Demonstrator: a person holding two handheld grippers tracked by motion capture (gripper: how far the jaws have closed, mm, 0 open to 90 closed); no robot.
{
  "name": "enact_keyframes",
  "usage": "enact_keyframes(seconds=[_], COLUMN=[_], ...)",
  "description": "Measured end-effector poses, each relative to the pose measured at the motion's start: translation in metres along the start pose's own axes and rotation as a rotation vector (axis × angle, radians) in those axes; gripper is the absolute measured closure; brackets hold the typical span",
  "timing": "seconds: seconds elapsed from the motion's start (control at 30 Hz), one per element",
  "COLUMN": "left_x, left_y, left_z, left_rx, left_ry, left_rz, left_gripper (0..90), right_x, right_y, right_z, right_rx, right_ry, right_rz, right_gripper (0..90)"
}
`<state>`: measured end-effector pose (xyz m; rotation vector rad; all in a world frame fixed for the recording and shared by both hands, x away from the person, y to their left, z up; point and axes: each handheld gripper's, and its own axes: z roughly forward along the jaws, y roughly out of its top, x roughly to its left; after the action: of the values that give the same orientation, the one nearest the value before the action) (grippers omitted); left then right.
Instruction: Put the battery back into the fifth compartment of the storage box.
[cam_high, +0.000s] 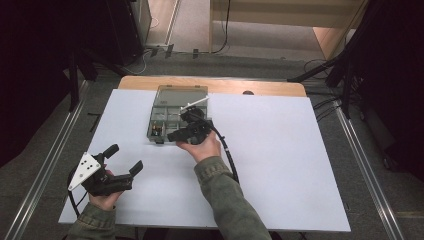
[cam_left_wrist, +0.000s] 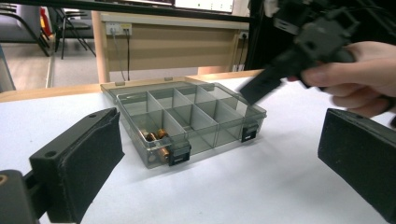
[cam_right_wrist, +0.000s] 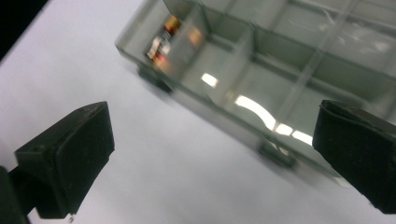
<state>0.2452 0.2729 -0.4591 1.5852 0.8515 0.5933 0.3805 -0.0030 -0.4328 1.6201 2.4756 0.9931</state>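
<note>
Organizer box (cam_high: 176, 114) open on the white table (cam_high: 280, 165), batteries in one compartment, both grippers empty.

Upper middle of the high view holds the clear box, lid laid back, with the right gripper (cam_high: 189, 126) just over its near right edge, jaws spread and gripping nothing; its own view looks down on the empty middle compartments. Lower left of the high view, the left gripper (cam_high: 124, 159) hovers well apart from the box, jaws wide and empty. Batteries (cam_left_wrist: 157, 140) lie in the box's near-left compartment in the left gripper view; the other cells look bare. I judge the loading partly done or already finished, with closing the lid possibly left.
</note>
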Motion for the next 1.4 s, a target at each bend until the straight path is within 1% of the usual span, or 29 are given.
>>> enact_keyframes(seconds=[0.1, 0.17, 0.27, 0.47, 0.6, 0.67, 0.77, 0.83, 0.97, 1.03, 1.07, 1.17, 1.27, 1.33, 1.4], left_x=[-0.001, -0.001, -0.001, -0.002, -0.001, -0.001, -0.002, -0.002, -0.002, -0.002, -0.002, -0.003, -0.003, -0.003, -0.003], left_y=[0.000, 0.000, 0.000, 0.000, 0.000, 0.000, 0.000, 0.000, 0.000, 0.000, 0.000, -0.001, -0.001, -0.001, -0.001], left_z=[0.000, 0.000, 0.000, 0.000, 0.000, 0.000, 0.000, 0.000, 0.000, 0.000, 0.000, 0.000, 0.001, 0.001, 0.001], left_rx=[-0.002, -0.002, -0.001, 0.006, 0.005, 0.005, 0.004, 0.006, 0.008, 0.010, 0.011, 0.012, 0.013, 0.015, 0.017], left_ry=[0.003, 0.005, 0.007, 0.007, 0.006, 0.006, 0.006, 0.006, 0.007, 0.008, 0.008, 0.010, 0.008, 0.008, 0.007], left_rz=[0.001, 0.004, 0.004, 0.011, 0.011, 0.010, 0.010, 0.010, 0.011, 0.013, 0.012, 0.010, 0.012, 0.014, 0.014], left_gripper=[0.1, 0.1, 0.1, 0.1, 0.1, 0.1, 0.1, 0.1, 0.1, 0.1, 0.1, 0.1, 0.1, 0.1, 0.1], right_x=[-0.013, -0.021, -0.034, -0.057, -0.072, -0.078, -0.085, -0.089, -0.094, -0.097, -0.099, -0.105, -0.114, -0.122, -0.129], right_y=[-0.015, -0.023, -0.036, -0.057, -0.073, -0.080, -0.091, -0.098, -0.115, -0.124, -0.128, -0.143, -0.158, -0.170, -0.178], right_z=[-0.012, -0.019, -0.030, -0.047, -0.057, -0.061, -0.067, -0.071, -0.081, -0.087, -0.090, -0.098, -0.106, -0.112, -0.117], right_rx=[0.007, 0.019, 0.008, -0.014, -0.040, -0.061, -0.079, -0.085, -0.115, -0.143, -0.156, -0.210, -0.271, -0.329, -0.363], right_ry=[-0.036, -0.045, -0.062, -0.085, -0.091, -0.097, -0.099, -0.098, -0.120, -0.119, -0.111, -0.102, -0.095, -0.104, -0.100], right_rz=[-0.041, -0.051, -0.080, -0.080, -0.072, -0.074, -0.068, -0.076, -0.105, -0.121, -0.124, -0.148, -0.142, -0.143, -0.140], right_gripper=[0.0, 0.0, 0.0, 0.0, 0.0, 0.0, 0.0, 0.0, 0.0, 0.0, 0.0, 0.0, 0.0, 0.0, 0.1])
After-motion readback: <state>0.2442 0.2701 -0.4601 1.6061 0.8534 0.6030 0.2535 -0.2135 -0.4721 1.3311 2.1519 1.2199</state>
